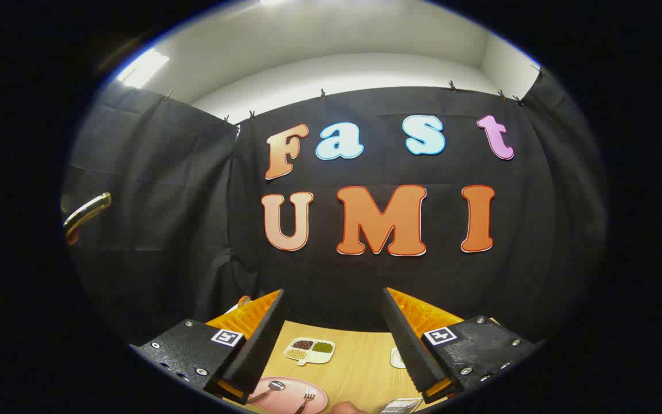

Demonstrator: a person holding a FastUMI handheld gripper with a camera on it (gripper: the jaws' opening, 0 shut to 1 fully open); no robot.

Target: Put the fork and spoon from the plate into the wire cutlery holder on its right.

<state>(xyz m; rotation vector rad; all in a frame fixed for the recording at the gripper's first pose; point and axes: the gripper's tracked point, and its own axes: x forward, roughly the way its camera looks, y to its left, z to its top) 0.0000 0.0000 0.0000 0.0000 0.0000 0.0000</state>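
Observation:
A pink plate [285,386] lies on the wooden table [360,359], low between my fingers. On it rest a spoon [269,389] to the left and a fork [306,399] to the right, bowl and tines pointing away from me. The wire cutlery holder [400,406] shows in part to the plate's right, near my right finger. My gripper [333,296] is held high above the table and stands open, with nothing between its fingers [262,342].
A white divided dish [310,350] with dark, green and yellowish fillings sits beyond the plate. Another small white dish [397,357] peeks out by my right finger. A hand [348,408] shows at the near table edge. A metal handle [85,213] sticks out of the left wall.

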